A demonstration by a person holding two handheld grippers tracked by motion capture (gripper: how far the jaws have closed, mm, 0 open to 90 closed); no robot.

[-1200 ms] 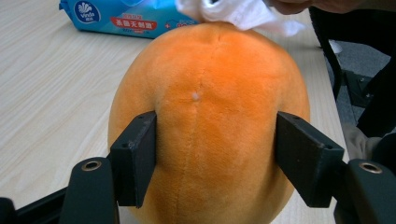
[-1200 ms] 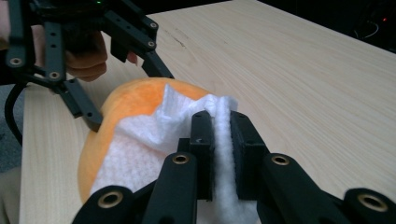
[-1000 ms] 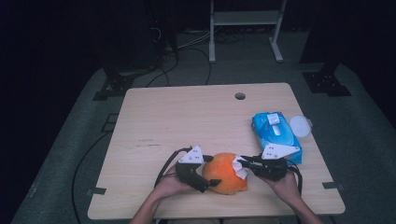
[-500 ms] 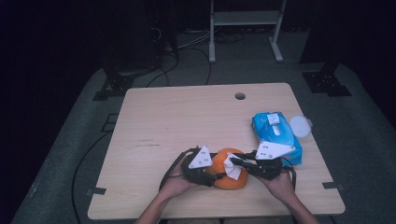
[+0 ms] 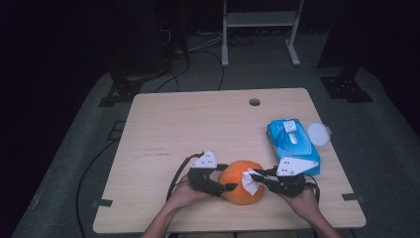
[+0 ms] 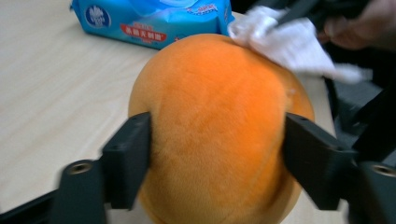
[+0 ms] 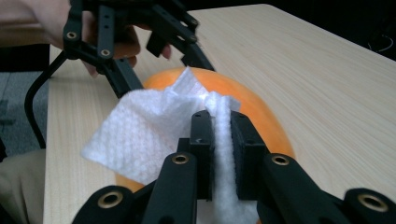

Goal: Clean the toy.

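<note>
Your left gripper stood at the near edge of the pale wooden table, its jaws spread wide and closed against both flanks of the round orange fuzzy-skinned ball, which rested on the tabletop between your two hands. Judged by its nap, that surface would be soft and yielding rather than slippery, and probably light; the widest part, where you held it, looked the soundest grip. On its upper right side lay the white textured wipe, limp and easily torn or dropped, with a fold of it pinched between the nearly closed jaws of your right gripper. Further right sat the blue plastic pack of wet wipes and a round white lid. The ball's underside and far side were hidden; the pack's printing was unreadable.
</note>
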